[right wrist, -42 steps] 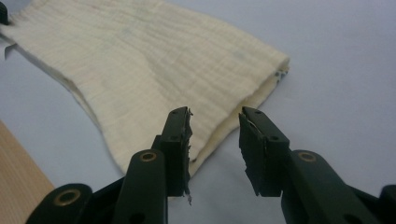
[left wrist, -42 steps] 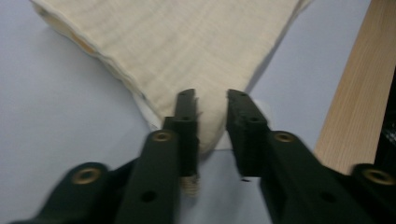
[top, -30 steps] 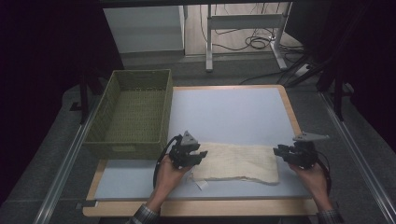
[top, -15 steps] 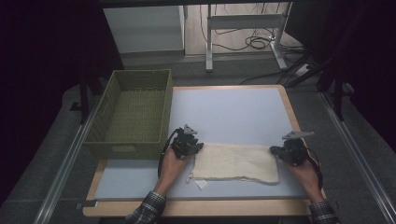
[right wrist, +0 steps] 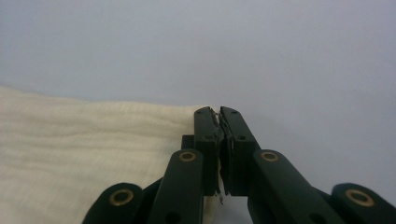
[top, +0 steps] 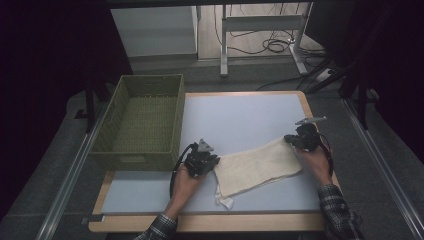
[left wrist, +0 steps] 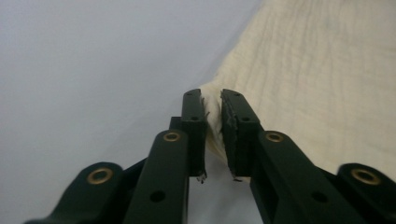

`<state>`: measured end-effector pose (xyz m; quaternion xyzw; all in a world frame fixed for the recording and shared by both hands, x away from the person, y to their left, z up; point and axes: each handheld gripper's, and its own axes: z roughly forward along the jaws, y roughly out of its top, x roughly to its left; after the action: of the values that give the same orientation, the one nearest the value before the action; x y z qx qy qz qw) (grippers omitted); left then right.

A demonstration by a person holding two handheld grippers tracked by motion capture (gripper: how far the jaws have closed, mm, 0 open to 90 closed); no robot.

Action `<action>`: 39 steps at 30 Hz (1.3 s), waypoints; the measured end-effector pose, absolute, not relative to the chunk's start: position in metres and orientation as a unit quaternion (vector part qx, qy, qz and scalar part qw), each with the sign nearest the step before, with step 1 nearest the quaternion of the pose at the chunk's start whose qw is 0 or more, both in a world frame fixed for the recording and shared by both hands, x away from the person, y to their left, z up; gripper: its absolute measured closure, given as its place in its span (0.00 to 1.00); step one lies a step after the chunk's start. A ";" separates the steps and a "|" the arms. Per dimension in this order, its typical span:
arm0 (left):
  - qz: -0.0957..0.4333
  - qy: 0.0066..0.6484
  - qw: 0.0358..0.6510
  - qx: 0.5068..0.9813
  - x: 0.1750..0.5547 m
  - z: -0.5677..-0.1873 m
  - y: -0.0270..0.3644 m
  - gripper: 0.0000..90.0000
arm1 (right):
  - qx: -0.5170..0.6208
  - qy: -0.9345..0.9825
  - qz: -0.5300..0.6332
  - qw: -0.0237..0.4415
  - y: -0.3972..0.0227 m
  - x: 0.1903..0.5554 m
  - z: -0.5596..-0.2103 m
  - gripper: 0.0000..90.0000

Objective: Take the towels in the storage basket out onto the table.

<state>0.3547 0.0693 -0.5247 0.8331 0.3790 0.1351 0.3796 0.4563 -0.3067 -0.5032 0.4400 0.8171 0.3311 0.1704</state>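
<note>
A cream cloth (top: 260, 167) lies slanted on the pale blue table top (top: 240, 115), with a small tag hanging at its near left corner. My left gripper (top: 215, 163) is at the cloth's left end. In the left gripper view its jaws (left wrist: 211, 95) have just been closing and now pinch a fold of the cloth (left wrist: 317, 70). My right gripper (top: 290, 140) holds the far right corner. In the right gripper view its jaws (right wrist: 218, 112) are shut on the edge of the cloth (right wrist: 84, 149).
An olive woven basket (top: 140, 156) stands on the table's left side, close to my left hand. Beyond the cloth the blue surface stretches to the far edge. Table legs and cables lie on the floor behind.
My right hand has moved toward the far side and pulled the cloth's right end with it, so the cloth now lies slanted. Both grippers have closed on cloth corners. The left hand stayed in place.
</note>
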 end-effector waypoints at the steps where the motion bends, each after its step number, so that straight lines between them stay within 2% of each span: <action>1: 0.137 0.382 0.377 0.833 0.358 -0.525 0.070 0.83 | 0.440 0.818 0.329 0.170 -0.306 0.459 -0.504 0.95; 8: 0.144 0.385 0.364 0.836 0.375 -0.538 0.074 0.54 | 0.437 0.814 0.341 0.174 -0.313 0.441 -0.501 0.81; 11: 0.132 0.388 0.386 0.826 0.376 -0.543 0.079 0.46 | 0.433 0.817 0.342 0.169 -0.317 0.431 -0.501 0.76; 14: 0.138 0.382 0.381 0.830 0.376 -0.543 0.077 0.41 | 0.424 0.821 0.344 0.165 -0.318 0.417 -0.500 0.69; 19: 0.137 0.384 0.384 0.828 0.375 -0.544 0.077 0.40 | 0.417 0.821 0.357 0.157 -0.318 0.395 -0.500 0.59; 23: 0.137 0.385 0.386 0.827 0.375 -0.544 0.078 0.40 | 0.402 0.828 0.360 0.153 -0.315 0.374 -0.500 0.57; 30: 0.136 0.386 0.387 0.826 0.375 -0.544 0.078 0.40 | 0.361 0.842 0.379 0.129 -0.293 0.344 -0.500 0.60; 39: 0.136 0.387 0.387 0.826 0.375 -0.544 0.078 0.40 | 0.302 0.866 0.390 0.082 -0.243 0.323 -0.508 0.69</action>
<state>0.3754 0.0779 -0.5445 0.8260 0.3868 0.1364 0.3867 0.3231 -0.2430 -0.5082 0.3025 0.8661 0.3896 0.0816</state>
